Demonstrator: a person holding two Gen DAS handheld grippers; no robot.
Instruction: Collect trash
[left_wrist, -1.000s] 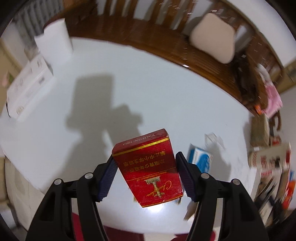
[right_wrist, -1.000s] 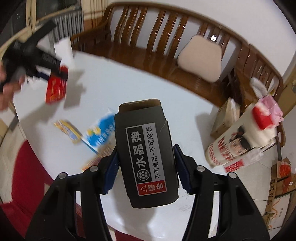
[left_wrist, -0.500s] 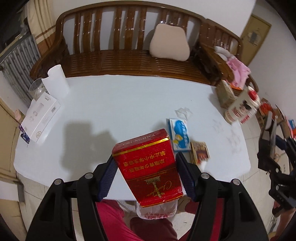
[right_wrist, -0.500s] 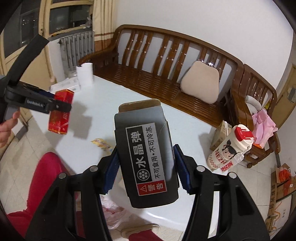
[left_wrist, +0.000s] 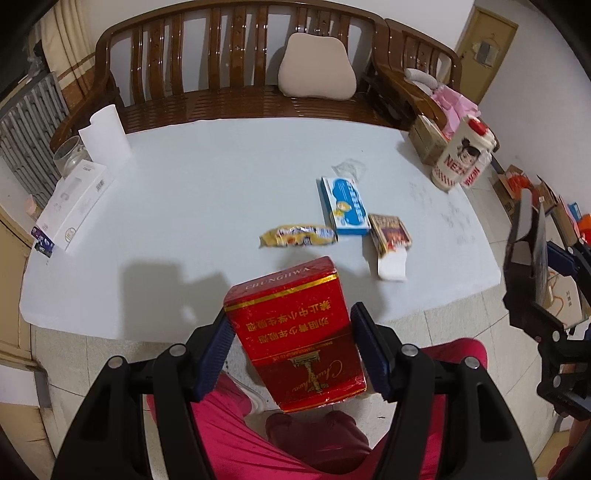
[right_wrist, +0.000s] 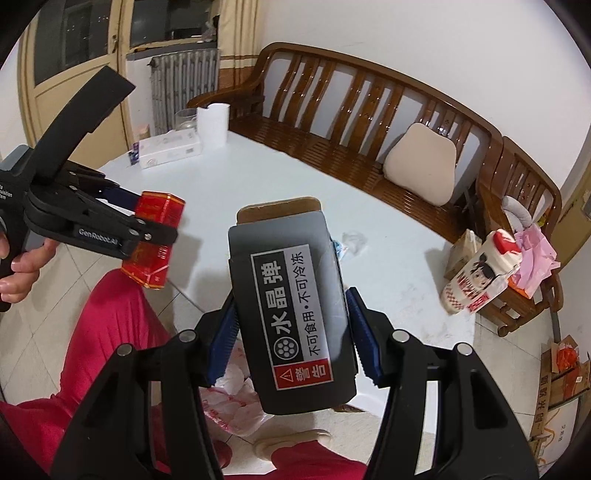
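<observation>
My left gripper is shut on a red cigarette pack with gold lettering, held just off the near edge of the white table, above a person's red trouser legs. My right gripper is shut on a dark grey carton with a white label and a red warning strip, also off the table's near edge. The right wrist view shows the left gripper and its red pack at the left. On the table lie a yellow wrapper, a blue and white box and a small brown pack.
A pink plastic bag sits on the floor between the person's legs. On the table stand a paper roll, a white box and a glass jar. A wooden bench with a beige cushion lines the far side; a printed bottle stands at the right.
Both grippers have drawn back from over the table to beyond its near edge, each still gripping its box. The table's litter, the floor and the red trousers have come into view.
</observation>
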